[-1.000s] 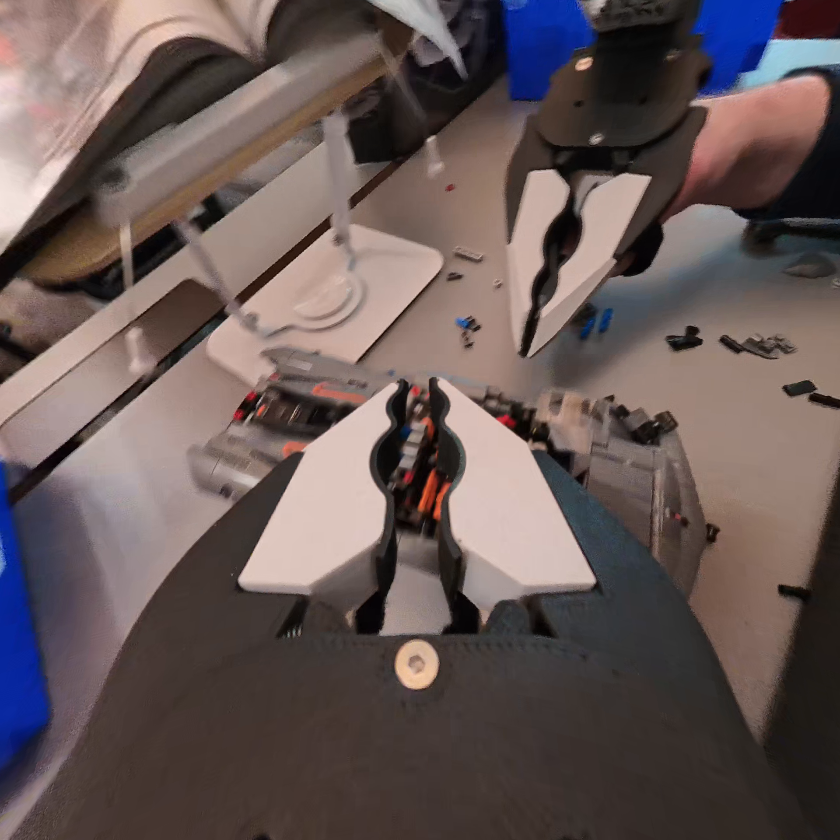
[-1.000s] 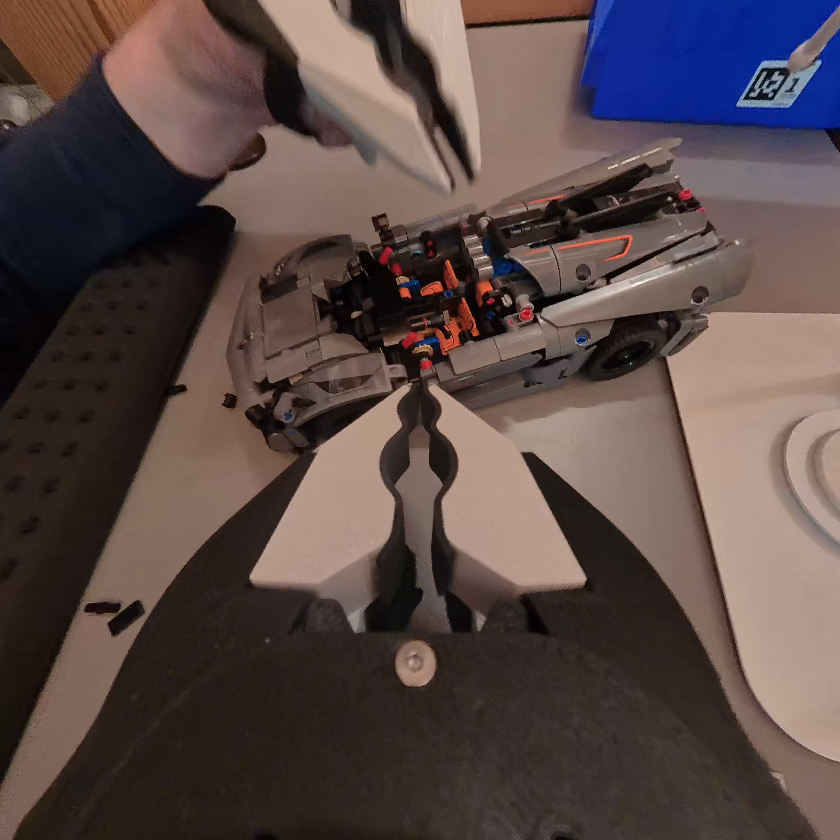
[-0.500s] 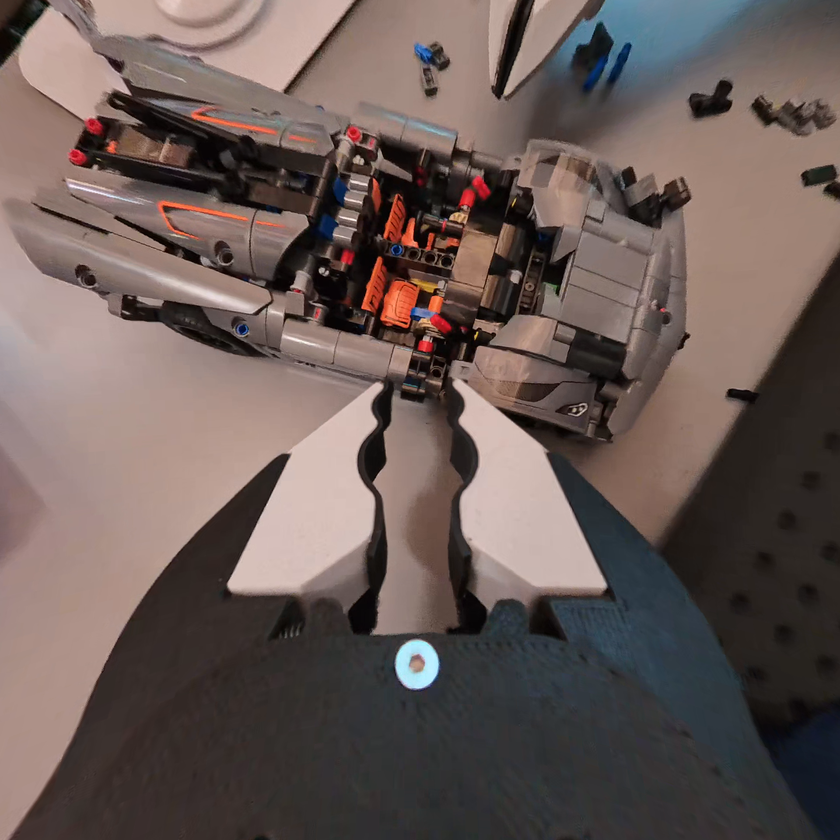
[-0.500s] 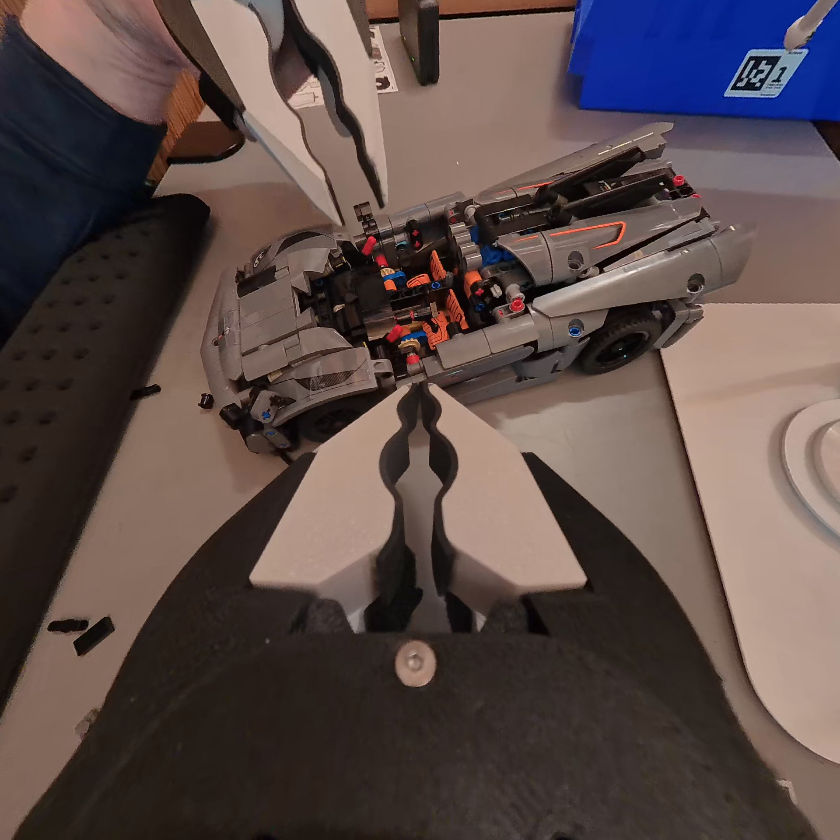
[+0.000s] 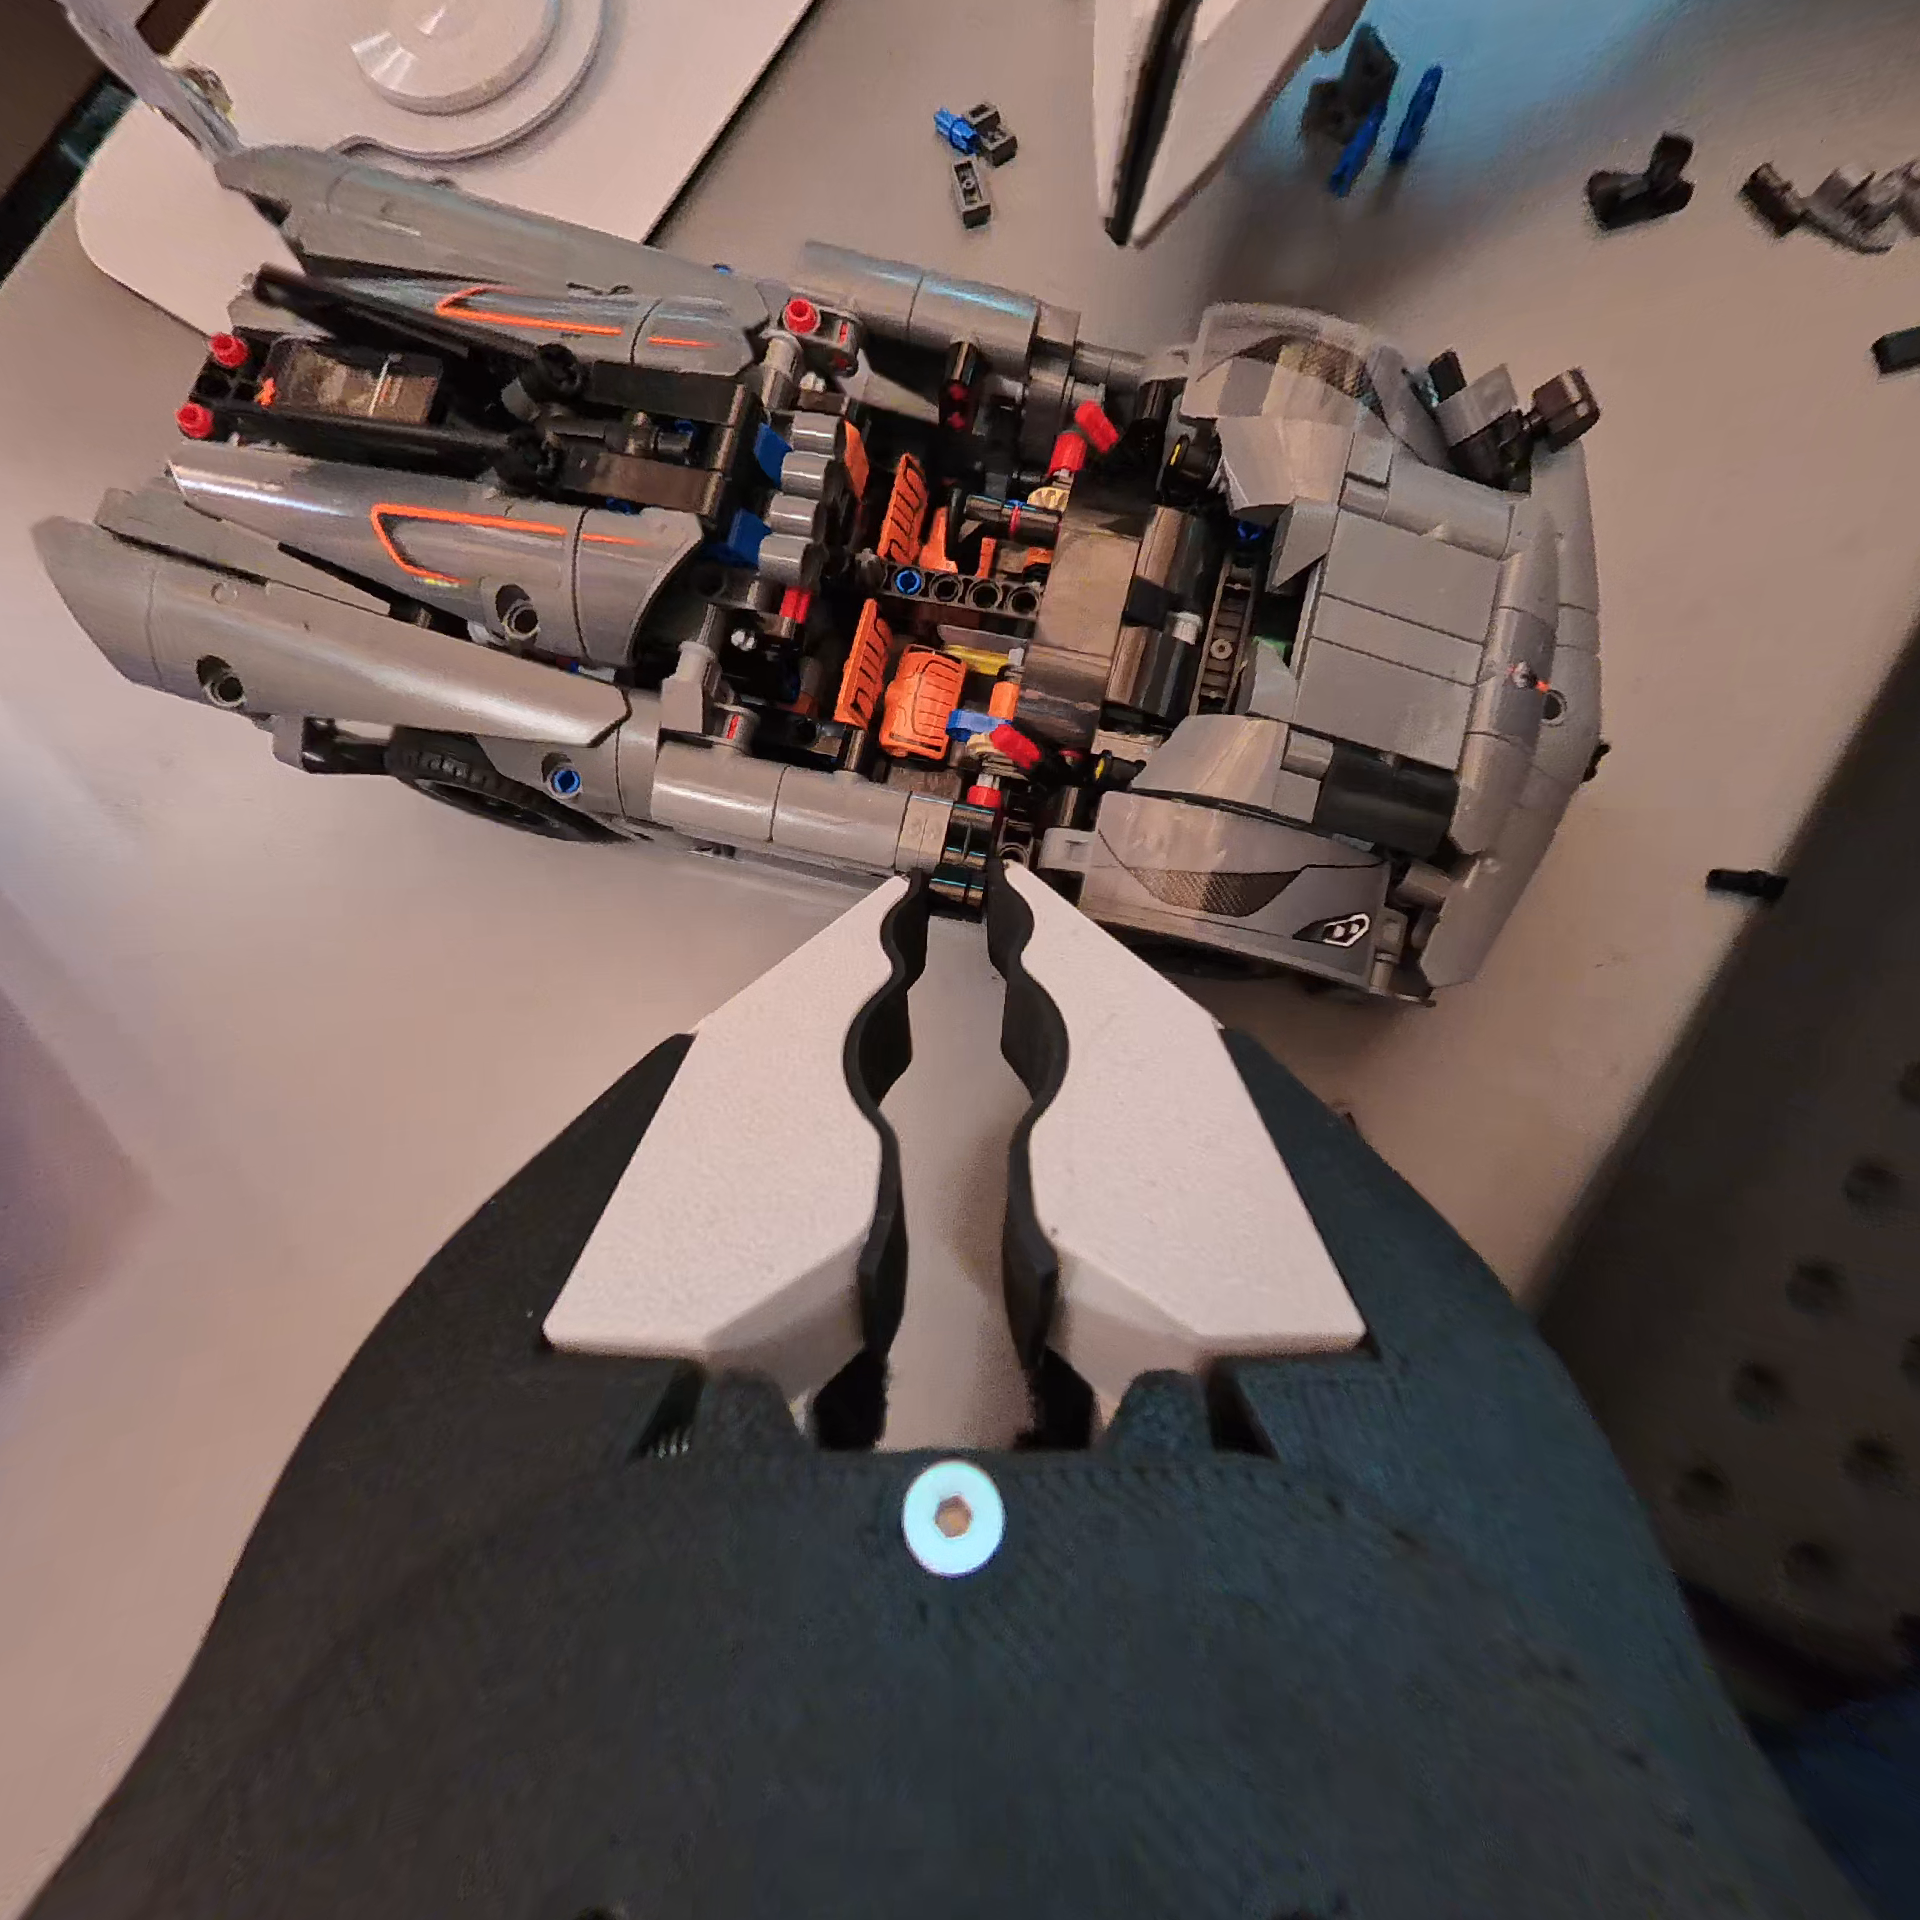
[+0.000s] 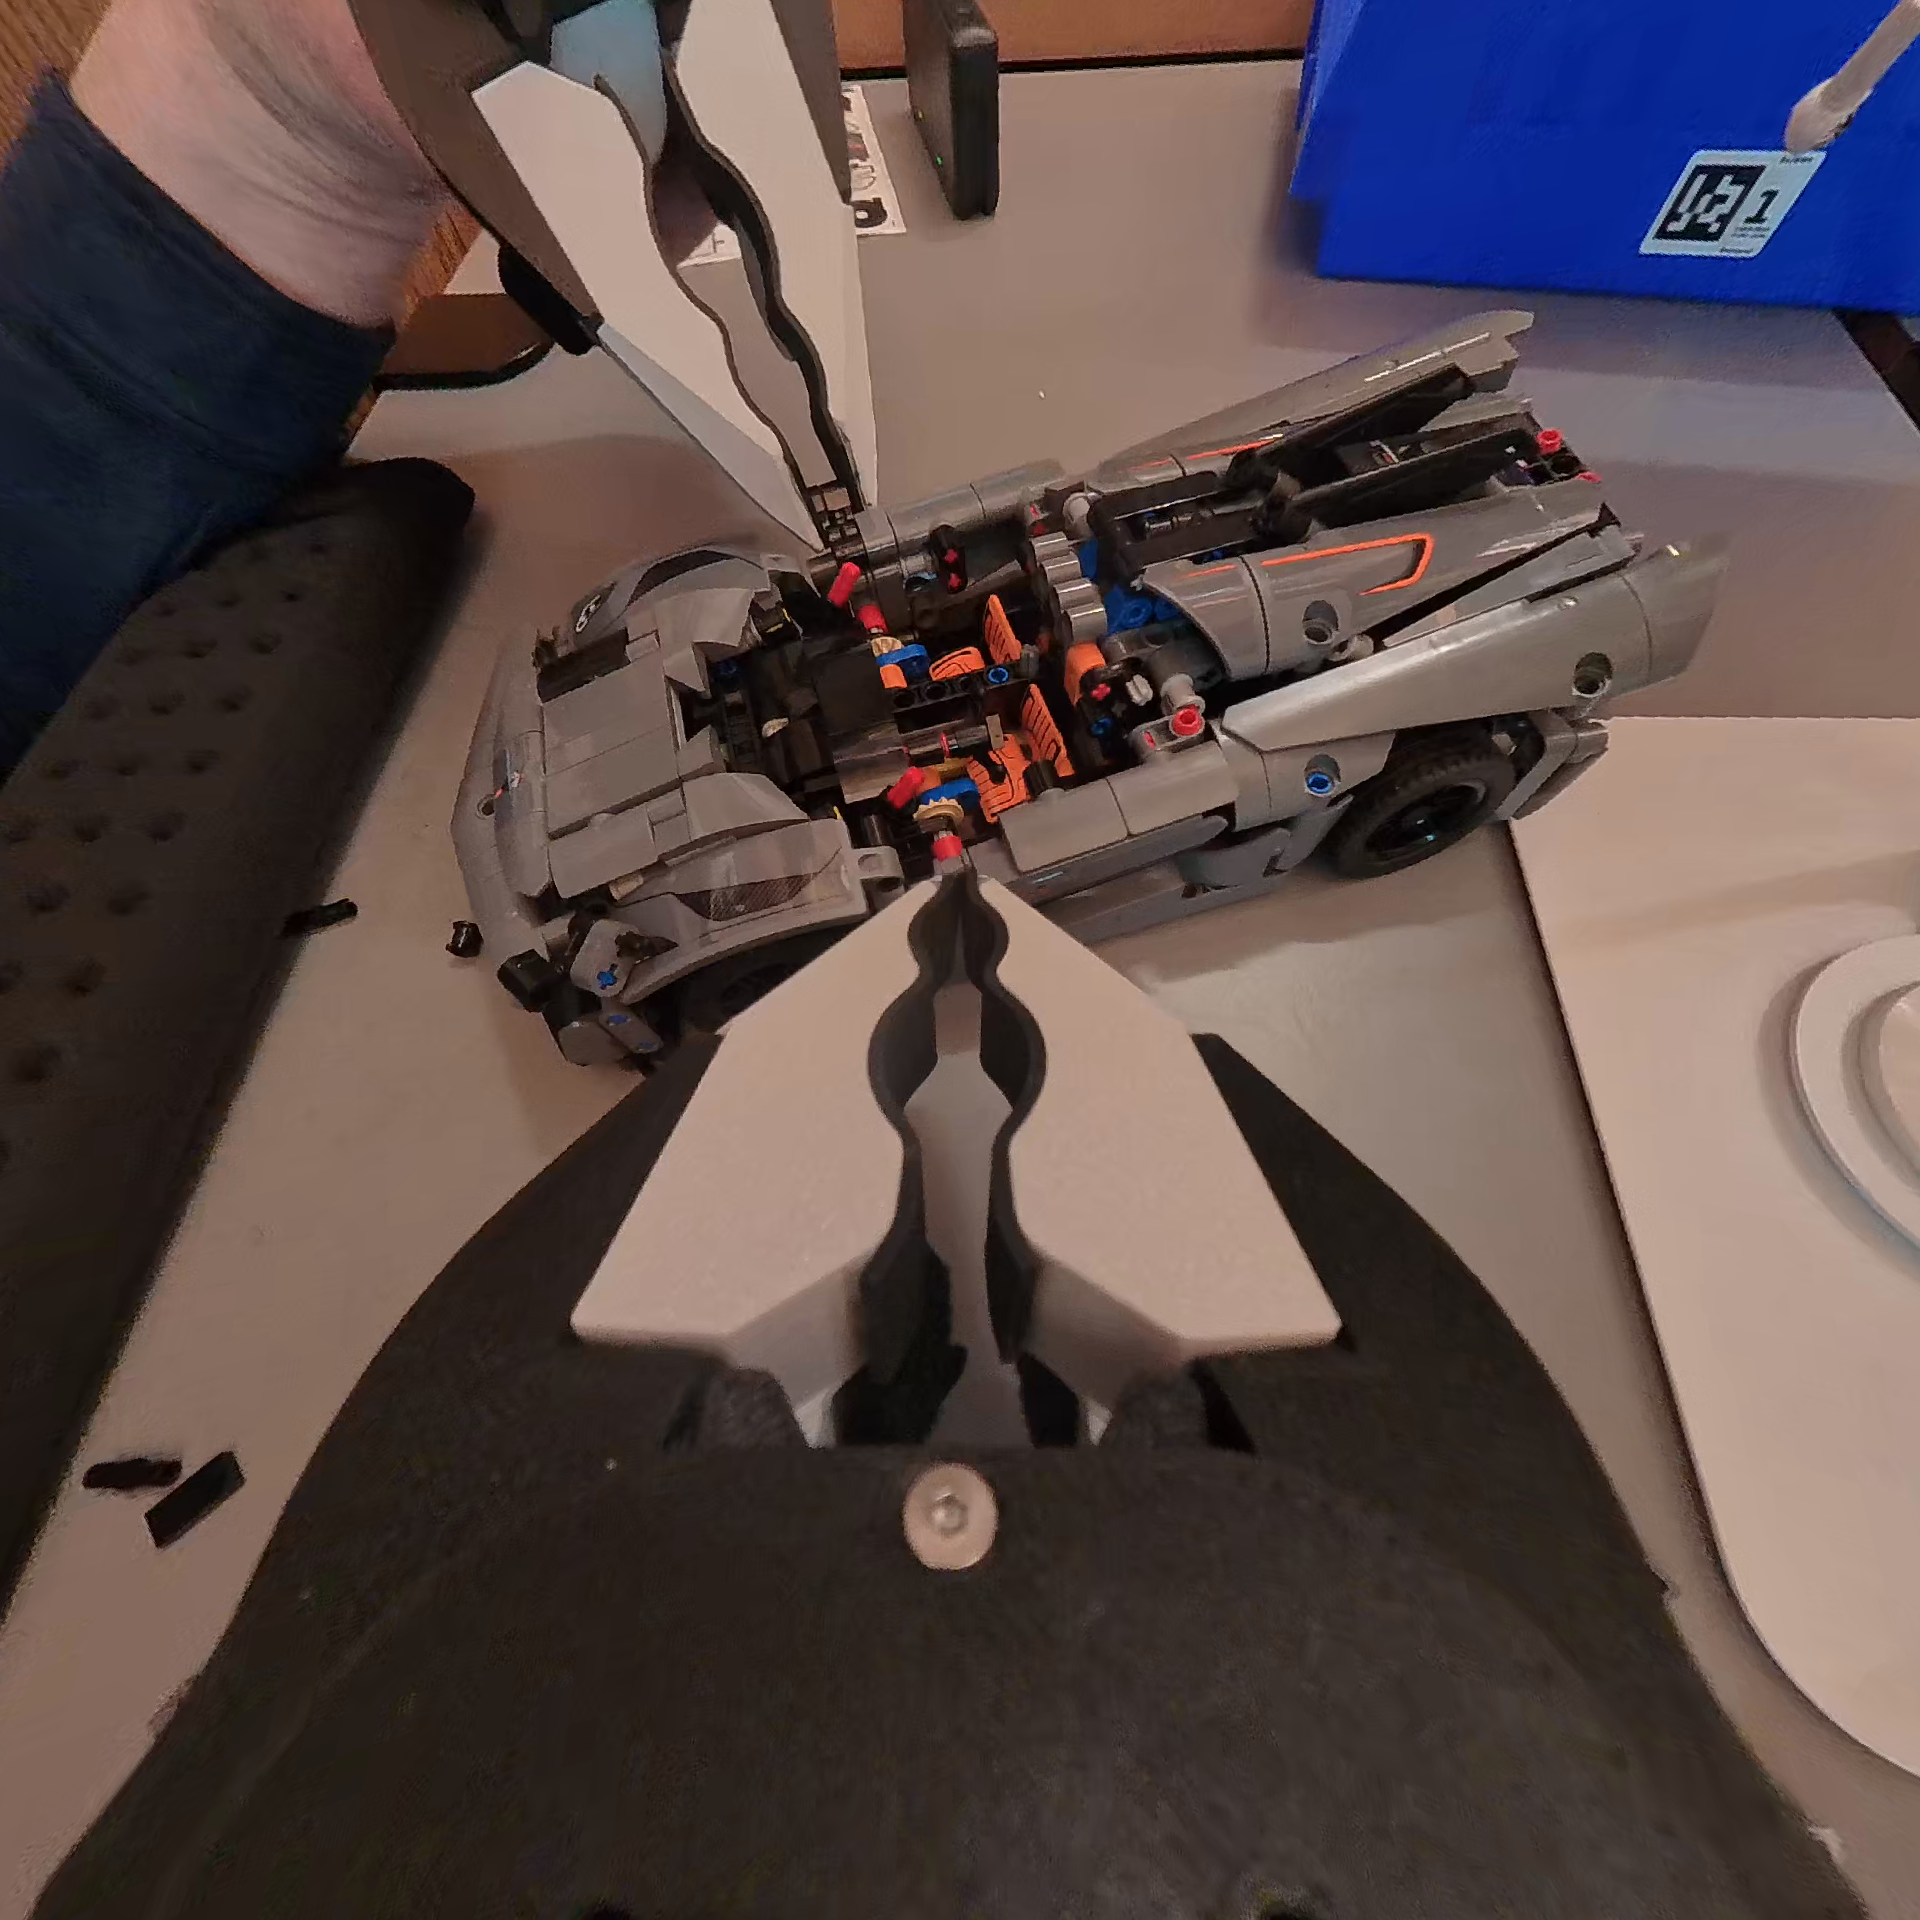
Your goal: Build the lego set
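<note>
My left tool (image 5: pixel 954 896) pinched a black connector (image 5: pixel 964 854) on the near sill of the lego car (image 5: pixel 1392 623) mid-counter (image 5: pixel 312 1039); right tool (image 6: pixel 954 891) closed, empty; skewed pressure could've popped neighbouring bricks

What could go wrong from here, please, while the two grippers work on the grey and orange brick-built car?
1. The left gripper pinches a small black connector piece with its very tips at the grey and orange brick-built car; pressed, the piece might twist or slip out.
2. The right gripper is shut beside the car and appears to grip nothing, so a push may slide the car across the smooth grey table.
</note>
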A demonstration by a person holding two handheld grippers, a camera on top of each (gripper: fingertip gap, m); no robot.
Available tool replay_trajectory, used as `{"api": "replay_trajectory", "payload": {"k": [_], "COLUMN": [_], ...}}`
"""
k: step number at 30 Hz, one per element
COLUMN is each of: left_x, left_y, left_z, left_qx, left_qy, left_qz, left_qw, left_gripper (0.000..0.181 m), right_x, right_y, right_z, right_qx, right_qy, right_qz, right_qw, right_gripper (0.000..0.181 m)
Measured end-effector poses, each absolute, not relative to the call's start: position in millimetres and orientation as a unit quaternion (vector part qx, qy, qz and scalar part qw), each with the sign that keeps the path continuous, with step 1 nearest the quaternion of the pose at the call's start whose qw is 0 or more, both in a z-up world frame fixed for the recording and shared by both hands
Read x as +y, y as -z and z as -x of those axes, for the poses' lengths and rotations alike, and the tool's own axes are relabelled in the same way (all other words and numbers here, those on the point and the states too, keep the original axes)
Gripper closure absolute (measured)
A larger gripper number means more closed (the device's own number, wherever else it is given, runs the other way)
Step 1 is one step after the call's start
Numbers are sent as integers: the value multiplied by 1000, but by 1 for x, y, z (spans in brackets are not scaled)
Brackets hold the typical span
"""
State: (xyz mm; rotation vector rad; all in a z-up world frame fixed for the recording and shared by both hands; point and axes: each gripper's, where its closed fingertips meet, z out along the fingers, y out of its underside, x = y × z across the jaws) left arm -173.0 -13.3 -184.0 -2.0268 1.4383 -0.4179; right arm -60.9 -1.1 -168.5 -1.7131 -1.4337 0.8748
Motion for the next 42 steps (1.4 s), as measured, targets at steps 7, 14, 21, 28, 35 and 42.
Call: {"api": "replay_trajectory", "payload": {"k": [7,14,21,28,35,42], "left_x": [-15,-16,-20,-23,-24,-25], "left_y": [188,187,186,185,186,186], "left_z": [176,176,173,169,169,168], "left_qx": [497,486,500,523,529,535], "left_qy": [231,264,270,250,241,236], "left_qz": [778,774,759,748,746,742], "left_qw": [307,308,318,324,325,327], "left_gripper": [173,173,173,173,173,173], "right_x": [-4,-3,-2,-2,-10,-7], "right_y": [175,175,174,153,150,168], "right_z": [65,65,67,78,121,158], "right_qx": [-564,-560,-558,-559,-609,-648], "right_qy": [-333,-333,-330,-313,-247,-202], "right_qz": [665,668,668,646,616,611], "right_qw": [357,360,364,415,435,406], "right_gripper": [181,181,181,178,175,170]}}
